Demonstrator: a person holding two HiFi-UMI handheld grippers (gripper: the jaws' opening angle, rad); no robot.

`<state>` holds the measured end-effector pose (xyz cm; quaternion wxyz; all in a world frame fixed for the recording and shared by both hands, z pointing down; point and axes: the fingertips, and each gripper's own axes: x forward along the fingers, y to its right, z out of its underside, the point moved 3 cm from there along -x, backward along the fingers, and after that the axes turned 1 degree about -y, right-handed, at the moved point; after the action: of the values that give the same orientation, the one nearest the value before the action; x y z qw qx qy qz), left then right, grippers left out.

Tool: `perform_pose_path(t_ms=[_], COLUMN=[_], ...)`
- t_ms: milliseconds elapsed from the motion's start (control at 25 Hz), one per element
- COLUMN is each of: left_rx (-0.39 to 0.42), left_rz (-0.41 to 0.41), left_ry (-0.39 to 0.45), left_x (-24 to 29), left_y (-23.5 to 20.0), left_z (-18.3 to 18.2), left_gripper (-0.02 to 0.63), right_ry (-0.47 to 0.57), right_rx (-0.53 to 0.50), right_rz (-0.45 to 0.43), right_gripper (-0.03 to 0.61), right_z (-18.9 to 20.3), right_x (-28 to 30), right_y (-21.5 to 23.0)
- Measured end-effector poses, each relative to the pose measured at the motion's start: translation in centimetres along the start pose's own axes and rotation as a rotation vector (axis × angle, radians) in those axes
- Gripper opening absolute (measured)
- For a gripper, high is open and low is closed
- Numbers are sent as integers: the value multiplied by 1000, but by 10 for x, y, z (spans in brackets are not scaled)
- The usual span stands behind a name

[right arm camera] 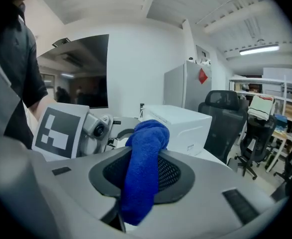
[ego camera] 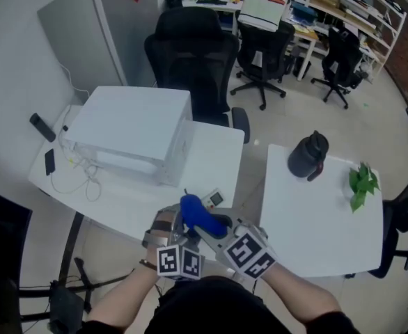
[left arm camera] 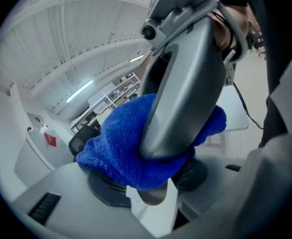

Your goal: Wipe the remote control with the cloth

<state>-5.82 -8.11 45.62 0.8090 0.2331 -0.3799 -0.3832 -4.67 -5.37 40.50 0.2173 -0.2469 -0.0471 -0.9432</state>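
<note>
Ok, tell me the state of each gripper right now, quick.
Left gripper: closed on the remote, which is mostly covered by the cloth.
Right gripper: closed on the cloth.

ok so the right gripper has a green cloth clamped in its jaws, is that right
Not quite: the cloth is blue, not green. The right gripper view shows it clamped in the jaws of the right gripper, as you said.
</note>
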Motion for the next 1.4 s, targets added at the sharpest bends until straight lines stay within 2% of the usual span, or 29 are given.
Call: perform_pose_path(t_ms=[80, 200, 360, 680, 760, 880, 960, 1040, 1120, 1240, 1400], left_rx=[42, 65, 54, 37, 10, -19, -10, 20, 48, 69, 84], left_rz=[-9, -16, -7, 4, 12, 20, 20, 18, 17, 10, 8], left_ry=[26, 78, 123, 129, 122, 123, 133, 147, 163, 190, 211], left_x=[-4, -13, -20, -20, -19, -16, -15, -17, -21, -27, -34], left_y=[3, 4, 4, 4, 3, 1, 0, 2, 4, 6, 8], left_z=[-7, -16, -23, -22, -21, -23, -27, -32, -35, -38, -40], left_gripper=[207, 206, 206, 206, 206, 207, 207, 207, 207, 206, 206], right_ry=[-32, -67, -58, -31, 13, 49, 48, 31, 11, -9, 4], right_rx=[-20, -63, -32, 31, 18, -19, -1, 26, 44, 55, 90], right_rz=[19, 91, 148, 267, 240, 83, -24, -73, -67, -12, 44], right_gripper=[114, 109, 109, 106, 106, 106, 106, 106, 106, 106, 107], right_z=[2, 5, 10, 16, 6, -11, -16, -15, -13, -7, -1], right_x=[-2, -10, -27, -56, -63, -55, -43, -33, -30, -35, -48], right_y=[1, 13, 32, 71, 65, 29, 6, -4, -3, 11, 30])
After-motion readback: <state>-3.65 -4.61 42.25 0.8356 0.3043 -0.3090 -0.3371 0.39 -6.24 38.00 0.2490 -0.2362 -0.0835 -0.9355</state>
